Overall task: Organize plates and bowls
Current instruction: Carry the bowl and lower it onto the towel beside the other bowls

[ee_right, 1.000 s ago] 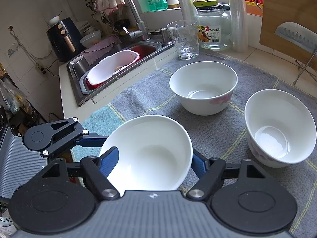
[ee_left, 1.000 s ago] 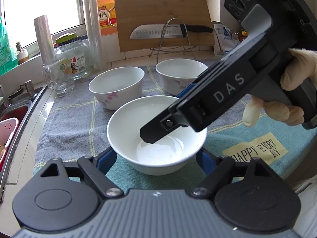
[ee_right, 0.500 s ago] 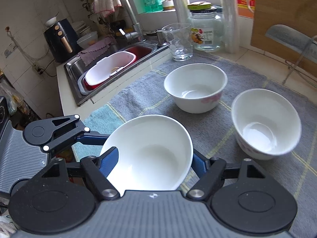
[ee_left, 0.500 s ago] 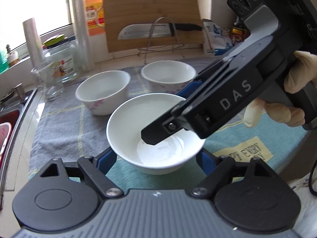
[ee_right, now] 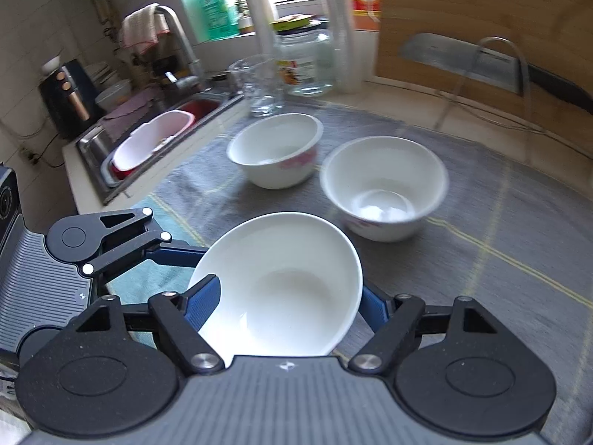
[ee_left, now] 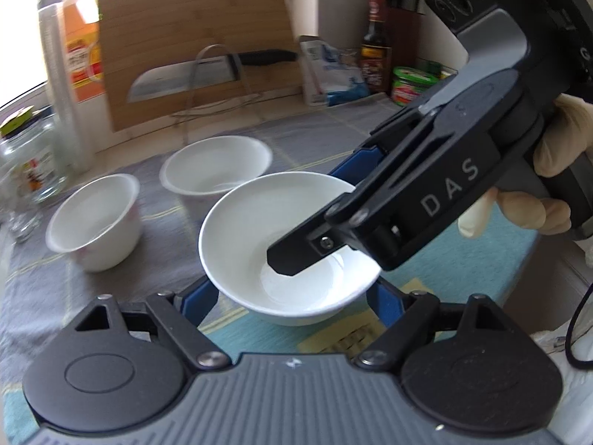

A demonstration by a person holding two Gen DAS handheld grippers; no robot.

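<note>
A plain white bowl (ee_left: 259, 244) is held up off the mat, and both grippers grip it from opposite sides. My left gripper (ee_left: 289, 296) is shut on its near wall. My right gripper (ee_right: 285, 296) is shut on it too, one finger (ee_left: 296, 256) inside the bowl. The bowl also shows in the right wrist view (ee_right: 281, 282), tilted. Two white bowls with pink flowers stand on the grey mat: one to the left (ee_left: 96, 218) (ee_right: 276, 148) and one behind (ee_left: 217, 165) (ee_right: 383, 185).
A glass jar (ee_right: 304, 63), a drinking glass (ee_right: 257, 85) and clear rolls stand by the window. A cutting board with a knife on a wire rack (ee_left: 192, 59) is at the back. The sink (ee_right: 148, 141) holds a pink tub. Bottles and packets (ee_left: 374, 63) stand back right.
The held bowl has risen and moved right and back with both grippers; the two flowered bowls now look farther left and lower. Both grips are unchanged.
</note>
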